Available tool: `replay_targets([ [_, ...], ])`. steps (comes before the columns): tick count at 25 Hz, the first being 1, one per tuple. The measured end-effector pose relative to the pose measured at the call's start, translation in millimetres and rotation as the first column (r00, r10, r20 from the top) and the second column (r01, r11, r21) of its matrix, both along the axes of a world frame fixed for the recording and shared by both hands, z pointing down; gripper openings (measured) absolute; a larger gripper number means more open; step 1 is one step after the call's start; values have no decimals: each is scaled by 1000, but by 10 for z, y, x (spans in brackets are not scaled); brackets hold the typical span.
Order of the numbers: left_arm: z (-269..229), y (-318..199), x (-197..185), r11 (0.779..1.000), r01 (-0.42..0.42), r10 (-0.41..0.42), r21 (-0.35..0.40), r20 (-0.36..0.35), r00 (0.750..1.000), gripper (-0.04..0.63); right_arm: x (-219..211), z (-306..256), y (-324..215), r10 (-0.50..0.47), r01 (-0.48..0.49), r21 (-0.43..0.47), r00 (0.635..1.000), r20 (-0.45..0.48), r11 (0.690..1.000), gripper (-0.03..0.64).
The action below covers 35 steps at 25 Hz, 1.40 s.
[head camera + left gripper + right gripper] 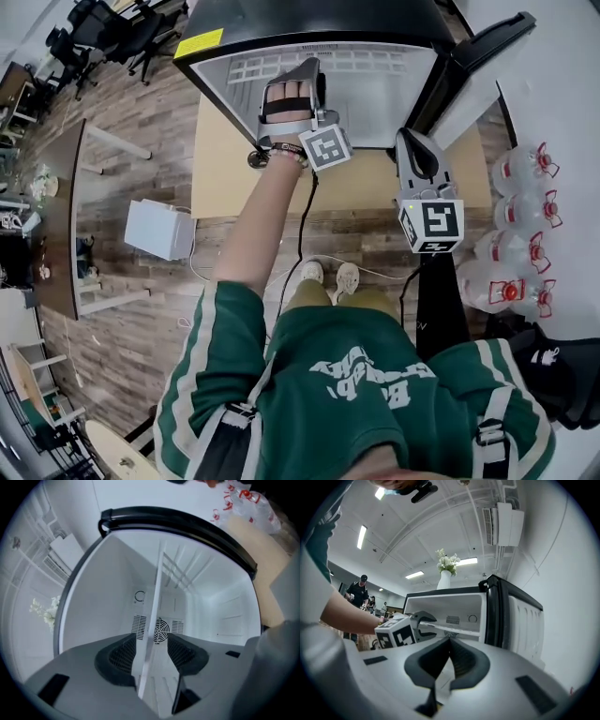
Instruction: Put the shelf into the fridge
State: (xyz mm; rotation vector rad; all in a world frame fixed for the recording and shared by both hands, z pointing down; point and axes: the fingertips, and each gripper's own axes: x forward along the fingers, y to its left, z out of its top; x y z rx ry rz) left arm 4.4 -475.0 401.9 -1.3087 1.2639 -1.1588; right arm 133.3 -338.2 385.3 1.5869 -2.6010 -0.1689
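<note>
green shirt (366, 394) fills the bottom of the head view. above it the left gripper (298, 75) reaches into the open fridge (375, 37), and the right gripper (417, 150) hangs near the door (478, 56).

left gripper view: jaws spread wide, the shelf (154, 606) edge-on between them inside the fridge, pads not pressing it.

right gripper view: jaws closed together, empty. the shelf lies level in the fridge, its front edge between the left gripper's jaws.

one fridge (309, 28), one shelf (156, 597), two tools (307, 70) (415, 141)
</note>
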Motion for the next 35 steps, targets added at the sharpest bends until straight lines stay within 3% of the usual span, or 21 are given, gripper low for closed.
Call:
replay_targets([
  [5,-186,378,-110,999,-25,17,-44,-190,982,212,-106,-50,52,1,-1,10,1000,7,1000,3],
  [8,-307,605,-250,996,-41,11,-79,-341,940,212,-200,-153,87,0,0,32,1000,5,1000,5],
  [15,-572,1204,-470,988,-124,40,-92,-619,785,212,-409,-505,269,45,-45,78,999,2,996,5],
  [18,-681,1474,-566,983,-163,58,-81,-710,702,213,-533,-634,425,57,-56,96,998,-9,994,5],
  [20,-753,1644,-656,981,-182,66,-64,-773,630,213,-584,-694,522,70,-68,107,998,-9,992,5],
  [22,-792,1808,-742,978,-202,74,-52,-820,567,215,-621,-718,620,84,-82,111,996,-14,990,5],
  [28,-788,2173,-912,959,-278,81,-47,-900,429,215,-724,-678,913,126,-124,112,992,-11,986,5],
  [31,-770,2306,-932,951,-307,83,-37,-925,370,215,-768,-618,1029,130,-127,108,991,-18,986,5],
  [35,-814,2392,-984,951,-310,94,-15,-937,335,201,-803,-640,1099,128,-125,114,992,-20,986,5],
])
